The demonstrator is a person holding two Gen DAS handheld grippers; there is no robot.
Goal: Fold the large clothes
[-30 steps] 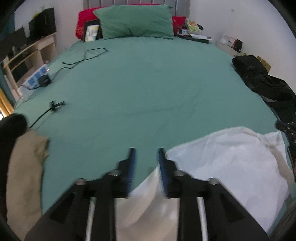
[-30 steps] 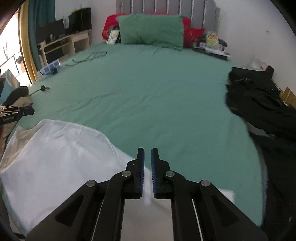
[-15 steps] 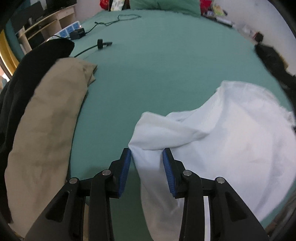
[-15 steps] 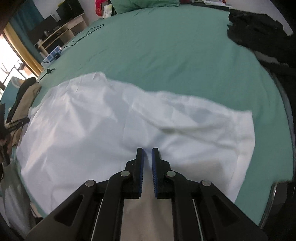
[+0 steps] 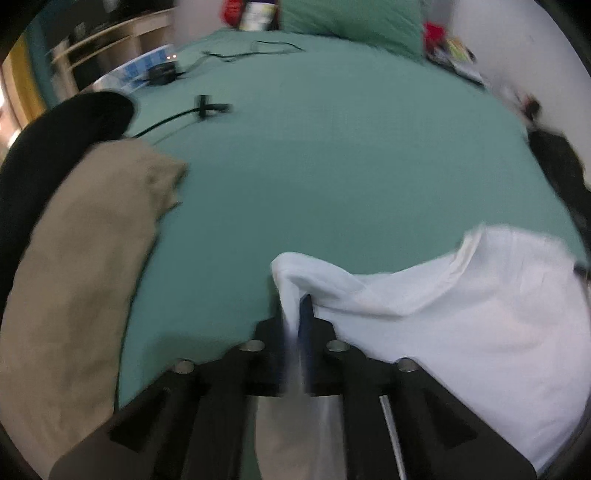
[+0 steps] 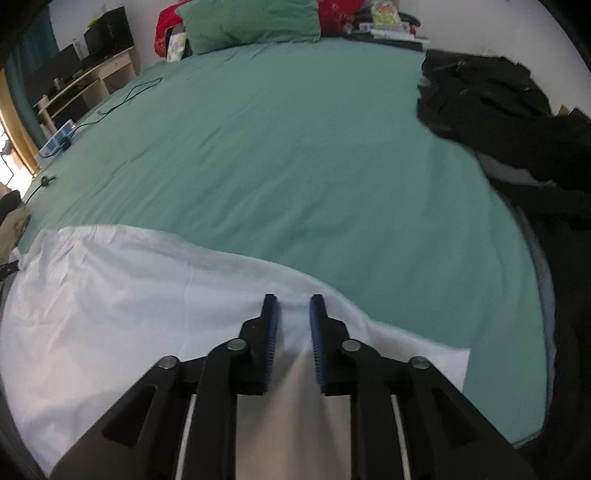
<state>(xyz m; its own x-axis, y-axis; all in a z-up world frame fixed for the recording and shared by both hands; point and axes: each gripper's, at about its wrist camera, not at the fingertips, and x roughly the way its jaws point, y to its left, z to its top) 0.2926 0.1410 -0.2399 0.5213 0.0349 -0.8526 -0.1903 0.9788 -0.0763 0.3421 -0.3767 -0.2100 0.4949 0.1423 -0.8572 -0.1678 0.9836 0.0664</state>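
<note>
A large white garment [image 6: 129, 288] lies spread at the near edge of the green bed [image 6: 295, 155]. In the left wrist view the white garment [image 5: 461, 314] bunches up at its left corner. My left gripper [image 5: 295, 306] is shut on that bunched corner of the white cloth. My right gripper [image 6: 293, 306] is open, with its blue-padded fingers over the garment's far edge and white cloth lying between them.
A tan garment [image 5: 81, 266] and a dark one [image 5: 62, 129] lie at the bed's left edge. A pile of black clothes [image 6: 517, 122] sits on the right side. Cables [image 5: 207, 107] and a power strip [image 5: 147, 66] lie at the far left. Green pillow [image 6: 251, 18] at the head.
My left gripper has closed on the corner of the white garment. My right gripper has opened, and the cloth now lies lower and flatter on the bed.
</note>
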